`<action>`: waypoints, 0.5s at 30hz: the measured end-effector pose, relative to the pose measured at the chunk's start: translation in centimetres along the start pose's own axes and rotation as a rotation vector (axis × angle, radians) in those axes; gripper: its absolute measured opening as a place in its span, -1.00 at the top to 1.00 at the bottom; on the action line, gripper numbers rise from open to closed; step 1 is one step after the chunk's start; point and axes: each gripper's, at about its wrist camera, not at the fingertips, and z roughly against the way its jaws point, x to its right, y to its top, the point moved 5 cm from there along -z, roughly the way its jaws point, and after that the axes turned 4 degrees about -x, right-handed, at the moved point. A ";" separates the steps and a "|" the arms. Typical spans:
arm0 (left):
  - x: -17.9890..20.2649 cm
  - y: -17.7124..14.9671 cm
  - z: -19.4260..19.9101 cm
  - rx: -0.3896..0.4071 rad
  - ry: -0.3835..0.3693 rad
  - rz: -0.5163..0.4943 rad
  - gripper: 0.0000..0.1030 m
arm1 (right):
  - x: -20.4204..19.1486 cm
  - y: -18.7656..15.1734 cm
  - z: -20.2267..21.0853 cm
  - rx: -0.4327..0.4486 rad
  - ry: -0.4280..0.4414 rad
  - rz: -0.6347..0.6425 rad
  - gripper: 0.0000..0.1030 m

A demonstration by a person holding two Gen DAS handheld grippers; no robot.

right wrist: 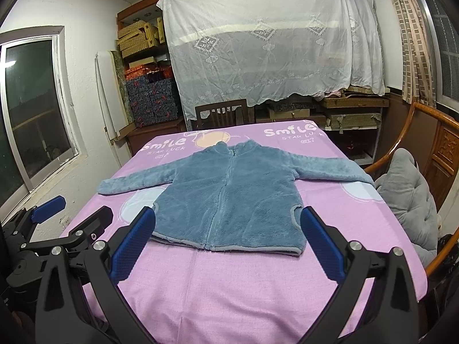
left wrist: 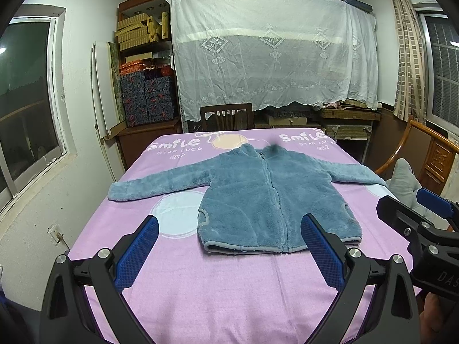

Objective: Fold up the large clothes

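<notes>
A blue fleece zip jacket (left wrist: 266, 197) lies flat, front up, on the pink bedsheet (left wrist: 229, 286), both sleeves spread out to the sides and the hem toward me. It also shows in the right wrist view (right wrist: 229, 197). My left gripper (left wrist: 229, 229) is open and empty, held above the sheet just short of the hem. My right gripper (right wrist: 228, 223) is open and empty, likewise just short of the hem. The right gripper shows at the right edge of the left wrist view (left wrist: 416, 209). The left gripper shows at the left edge of the right wrist view (right wrist: 71, 215).
The bed's left side runs along a white wall with a window (left wrist: 25, 100). A wooden chair (left wrist: 226, 116) stands at the far end. A wooden armchair with a grey cushion (right wrist: 407, 197) stands on the right. Shelves of boxes (left wrist: 143, 57) and a white lace cloth (left wrist: 272, 48) fill the back.
</notes>
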 end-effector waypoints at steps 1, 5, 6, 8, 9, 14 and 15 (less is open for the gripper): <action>0.0 0.0 0.0 0.000 0.000 0.000 -0.93 | -0.1 0.0 0.0 -0.001 0.001 0.000 -0.91; 0.0 -0.1 -0.1 -0.002 -0.002 0.000 -0.93 | -0.1 0.0 0.0 -0.001 0.001 0.000 -0.91; 0.0 -0.1 -0.1 -0.002 -0.002 0.000 -0.93 | -0.2 -0.1 0.0 -0.002 0.002 0.000 -0.91; -0.1 -0.1 -0.1 -0.002 -0.001 -0.001 -0.93 | -0.2 -0.2 -0.2 -0.003 0.003 0.001 -0.91; -0.1 -0.1 -0.1 -0.002 -0.002 -0.001 -0.93 | -0.2 -0.3 -0.3 -0.003 0.003 0.001 -0.91; -0.1 -0.1 -0.1 -0.003 -0.002 -0.001 -0.93 | -0.2 -0.2 -0.2 -0.004 0.003 0.000 -0.91; -0.1 -0.1 -0.1 -0.003 -0.003 -0.001 -0.93 | -0.2 -0.2 -0.2 -0.003 0.003 -0.001 -0.91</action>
